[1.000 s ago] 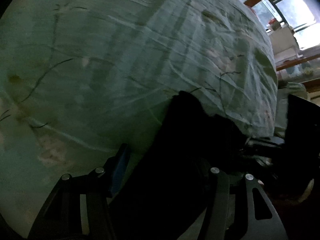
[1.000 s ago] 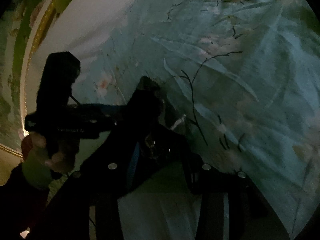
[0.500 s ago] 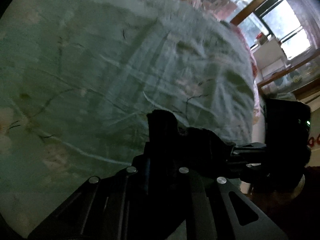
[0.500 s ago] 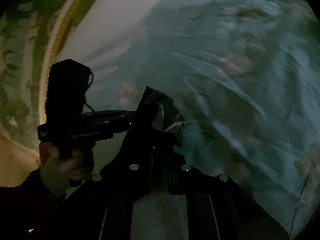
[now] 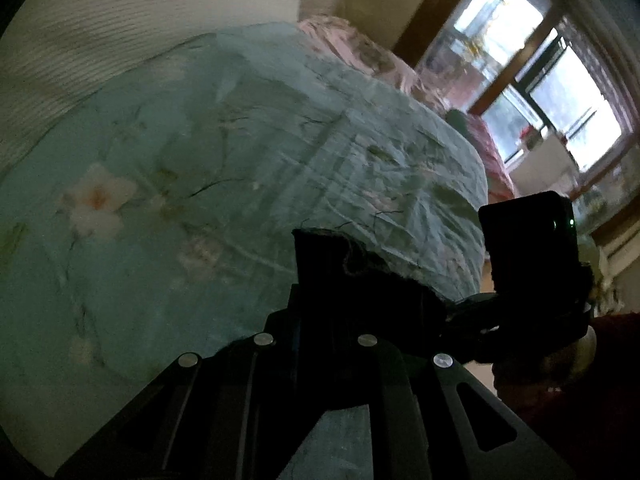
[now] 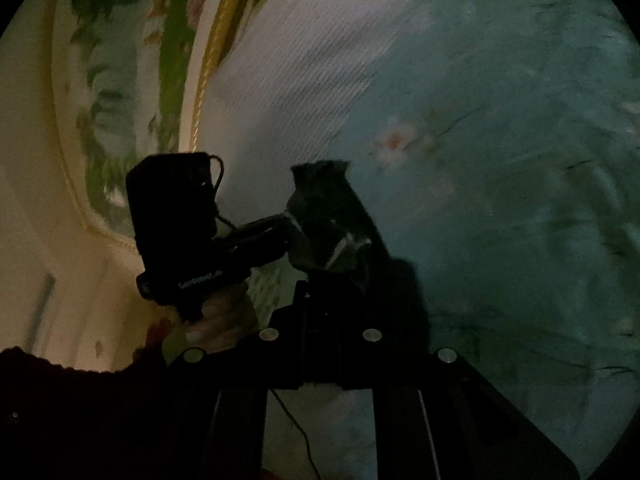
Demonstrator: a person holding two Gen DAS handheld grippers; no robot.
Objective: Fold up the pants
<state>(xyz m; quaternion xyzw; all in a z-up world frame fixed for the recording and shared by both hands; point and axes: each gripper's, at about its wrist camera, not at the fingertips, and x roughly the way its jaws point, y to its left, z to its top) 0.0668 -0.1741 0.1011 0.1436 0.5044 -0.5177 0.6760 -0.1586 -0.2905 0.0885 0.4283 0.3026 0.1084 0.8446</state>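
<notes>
The dark pants (image 5: pixel 320 264) are lifted off the bed, a bunched edge held up between both grippers. My left gripper (image 5: pixel 316 320) is shut on the cloth, which sticks up past its fingers. My right gripper (image 6: pixel 320 304) is shut on the same dark pants (image 6: pixel 332 220), close beside the left one. The right gripper's body (image 5: pixel 528 248) shows at the right of the left wrist view, and the left gripper's body (image 6: pixel 176 216) shows at the left of the right wrist view. The rest of the pants is hidden below.
A bed with a teal flowered cover (image 5: pixel 180 184) lies under and ahead of both grippers. A white ribbed headboard (image 6: pixel 288 64) and a painted wall panel (image 6: pixel 120 80) stand behind. Pink bedding (image 5: pixel 360 48) and a window (image 5: pixel 560 92) are at the far right.
Both grippers closed on the pants and lifted them up off the bed. The views tilted upward, so the headboard, wall and window came into sight.
</notes>
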